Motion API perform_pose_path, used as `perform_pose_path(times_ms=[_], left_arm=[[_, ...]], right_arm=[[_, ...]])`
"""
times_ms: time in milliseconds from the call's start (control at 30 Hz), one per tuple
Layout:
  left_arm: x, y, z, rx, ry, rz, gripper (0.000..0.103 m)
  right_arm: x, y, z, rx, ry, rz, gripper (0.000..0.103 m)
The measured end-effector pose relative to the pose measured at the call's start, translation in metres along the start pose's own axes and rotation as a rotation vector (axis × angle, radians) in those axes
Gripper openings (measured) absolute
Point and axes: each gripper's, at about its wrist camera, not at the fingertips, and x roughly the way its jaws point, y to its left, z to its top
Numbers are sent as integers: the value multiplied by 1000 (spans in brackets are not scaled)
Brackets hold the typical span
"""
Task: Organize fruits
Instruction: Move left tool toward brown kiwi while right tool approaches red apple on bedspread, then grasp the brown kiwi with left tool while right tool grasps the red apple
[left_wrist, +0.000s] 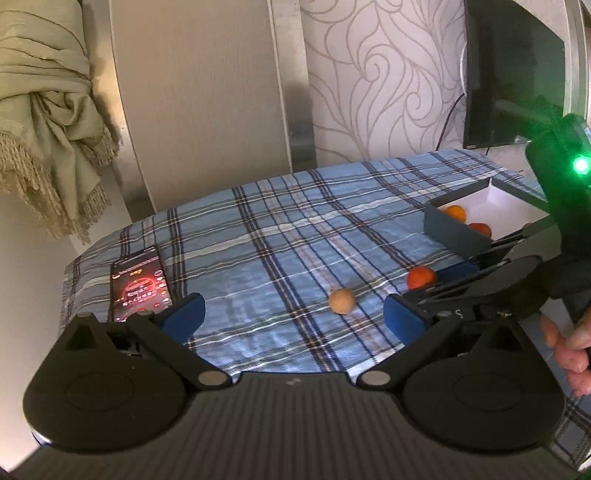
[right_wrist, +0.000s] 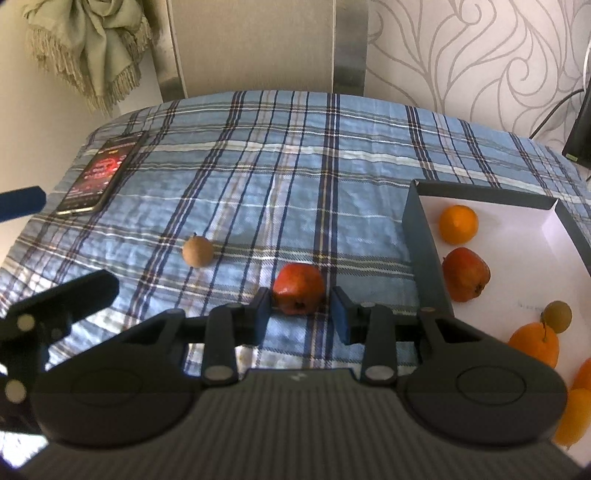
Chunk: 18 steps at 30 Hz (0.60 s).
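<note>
the left gripper (left_wrist: 293, 314) hangs over a table covered with a blue plaid cloth (left_wrist: 280, 229), its blue-padded fingers (left_wrist: 184, 314) spread wide with nothing between them. ahead of it on the cloth lies a small round tan fruit (left_wrist: 342, 301), apart from both fingers. a black smartphone with a glowing red screen (left_wrist: 141, 286) lies flat on the cloth near the left finger.

the right gripper (right_wrist: 301, 314) is low over the cloth, its fingers standing on either side of a red apple-like fruit (right_wrist: 299, 288) that rests on the cloth. the jaws are narrowed but the pads do not press on it; a slim gap shows on each side, and only the near part of the fruit sits between the fingertips. the tan fruit lies to the left of the red one, well apart from it.

to the right stands a shallow dark grey box with a white inside (right_wrist: 419, 236), touching the cloth. in it lie a round orange (right_wrist: 458, 223) near the far corner, a second red fruit (right_wrist: 466, 274) just beside the near wall, a small greenish-brown fruit (right_wrist: 558, 315), and another orange (right_wrist: 535, 343) just below that. more orange fruit shows at the right edge, cut off by the frame.

a fringed beige curtain (left_wrist: 48, 110) hangs knotted at the far left, and swirl-patterned wallpaper (left_wrist: 380, 74) backs the table. part of a person's hand (left_wrist: 570, 347) shows at the right edge of the left wrist view
</note>
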Motion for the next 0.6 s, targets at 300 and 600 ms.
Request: perform_pose_path(times_ms=[300, 600], left_arm=[[9, -2, -7, 18, 14, 16, 103], [32, -1, -9, 8, 47, 16, 102]], right_arm=[[-2, 4, -1, -23, -15, -16, 33], [-19, 3, -2, -12, -45, -18, 33]])
